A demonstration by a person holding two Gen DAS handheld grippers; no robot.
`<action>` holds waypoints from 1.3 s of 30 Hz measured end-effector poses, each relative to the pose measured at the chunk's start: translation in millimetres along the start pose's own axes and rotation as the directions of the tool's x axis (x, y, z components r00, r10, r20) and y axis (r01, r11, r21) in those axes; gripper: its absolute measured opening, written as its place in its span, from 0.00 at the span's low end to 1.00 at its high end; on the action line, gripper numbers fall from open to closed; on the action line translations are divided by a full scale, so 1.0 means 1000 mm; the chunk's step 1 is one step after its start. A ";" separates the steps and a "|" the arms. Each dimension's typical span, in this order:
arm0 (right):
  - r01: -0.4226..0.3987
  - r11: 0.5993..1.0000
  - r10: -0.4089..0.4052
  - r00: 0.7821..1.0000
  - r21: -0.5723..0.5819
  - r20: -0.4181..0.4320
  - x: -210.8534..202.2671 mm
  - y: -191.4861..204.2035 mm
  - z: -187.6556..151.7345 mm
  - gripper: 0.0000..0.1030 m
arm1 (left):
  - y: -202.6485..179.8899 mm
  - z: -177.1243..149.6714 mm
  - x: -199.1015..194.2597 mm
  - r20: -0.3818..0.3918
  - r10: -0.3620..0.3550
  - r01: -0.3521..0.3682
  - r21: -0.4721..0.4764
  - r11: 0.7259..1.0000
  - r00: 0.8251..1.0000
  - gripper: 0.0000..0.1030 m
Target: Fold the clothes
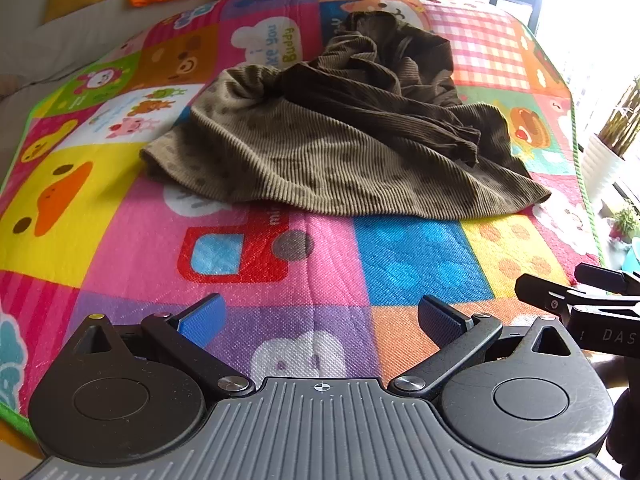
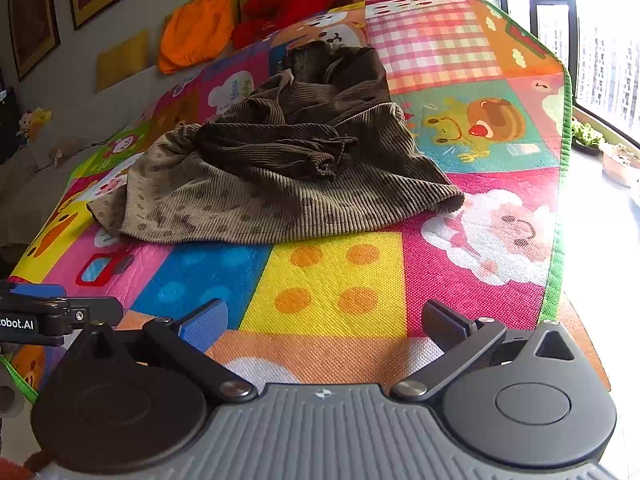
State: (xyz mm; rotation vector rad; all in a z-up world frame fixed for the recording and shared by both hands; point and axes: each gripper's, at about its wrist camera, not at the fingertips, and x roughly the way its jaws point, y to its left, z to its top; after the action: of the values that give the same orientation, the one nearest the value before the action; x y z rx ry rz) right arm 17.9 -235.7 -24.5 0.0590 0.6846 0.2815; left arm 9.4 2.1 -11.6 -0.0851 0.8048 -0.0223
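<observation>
A brown corduroy garment (image 1: 340,136) lies crumpled on a colourful cartoon play mat (image 1: 400,260). Its lighter dotted part spreads toward me and a darker sleeve is bunched on top. It also shows in the right wrist view (image 2: 280,168), on the mat (image 2: 332,280). My left gripper (image 1: 322,320) is open and empty, low over the mat's near edge, well short of the garment. My right gripper (image 2: 326,324) is open and empty, also near the mat's front edge. Each gripper shows at the edge of the other's view.
An orange cushion (image 2: 196,32) and a red cushion (image 2: 296,0) lie beyond the mat's far end. Framed pictures (image 2: 32,12) hang on the left wall. A window and potted plants (image 2: 588,136) are at the right, past the mat's green edge.
</observation>
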 end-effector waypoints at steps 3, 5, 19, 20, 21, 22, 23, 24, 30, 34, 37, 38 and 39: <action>0.002 1.000 -0.002 1.000 -0.010 0.000 0.001 0.001 0.001 1.00 | -0.002 0.002 0.000 0.005 0.003 -0.003 0.014 1.000 1.000 1.00; 0.003 1.000 -0.003 1.000 -0.018 0.003 0.000 0.002 0.003 1.00 | -0.003 0.003 0.000 0.007 0.002 -0.003 0.022 1.000 1.000 1.00; 0.016 1.000 -0.016 1.000 -0.025 -0.004 0.007 0.001 0.008 1.00 | -0.001 0.005 0.010 -0.029 0.002 -0.001 0.020 1.000 1.000 1.00; 0.016 1.000 -0.016 1.000 -0.027 -0.006 0.008 0.001 0.009 1.00 | -0.001 0.005 0.010 -0.032 0.002 -0.001 0.018 1.000 0.999 1.00; 0.016 0.999 -0.016 1.000 -0.028 -0.007 0.008 0.001 0.009 1.00 | 0.000 0.005 0.011 -0.035 0.001 -0.001 0.018 1.000 0.999 1.00; 0.016 0.999 -0.016 1.000 -0.029 -0.008 0.009 0.002 0.009 1.00 | 0.000 0.004 0.012 -0.037 0.000 0.000 0.017 1.000 0.999 1.00; 0.016 0.999 -0.016 1.000 -0.031 -0.009 0.009 0.002 0.009 1.00 | 0.000 0.004 0.012 -0.039 0.000 0.001 0.017 1.000 0.999 1.00; 0.016 0.999 -0.016 1.000 -0.032 -0.010 0.010 0.003 0.009 1.00 | 0.000 0.004 0.012 -0.041 -0.001 0.002 0.016 1.000 0.999 1.00; 0.016 0.999 -0.017 1.000 -0.036 -0.017 0.010 0.003 0.009 1.00 | 0.000 0.005 0.015 -0.052 0.000 0.001 0.014 1.000 0.999 1.00; 0.015 0.999 -0.016 1.000 -0.034 -0.025 0.013 0.002 0.009 1.00 | 0.001 0.006 0.018 -0.059 0.001 0.000 0.011 1.000 0.998 1.00; 0.009 0.999 -0.010 0.999 -0.037 -0.032 0.015 0.001 0.011 1.00 | 0.004 0.013 0.020 -0.053 -0.023 0.024 0.023 0.999 0.998 1.00; 0.001 0.999 -0.003 0.999 -0.044 -0.034 0.016 0.000 0.013 1.00 | 0.005 0.019 0.020 -0.047 -0.036 0.038 0.032 0.999 0.998 1.00; -0.007 0.999 0.006 0.999 -0.051 -0.035 0.016 -0.001 0.016 1.00 | 0.007 0.027 0.022 -0.034 -0.052 0.054 0.045 0.998 0.998 1.00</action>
State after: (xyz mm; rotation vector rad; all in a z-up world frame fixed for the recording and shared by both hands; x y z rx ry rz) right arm 40.3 -231.1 -22.3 0.0079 0.7111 0.3066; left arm 43.4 9.8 -9.4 -0.0627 0.8347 -0.0923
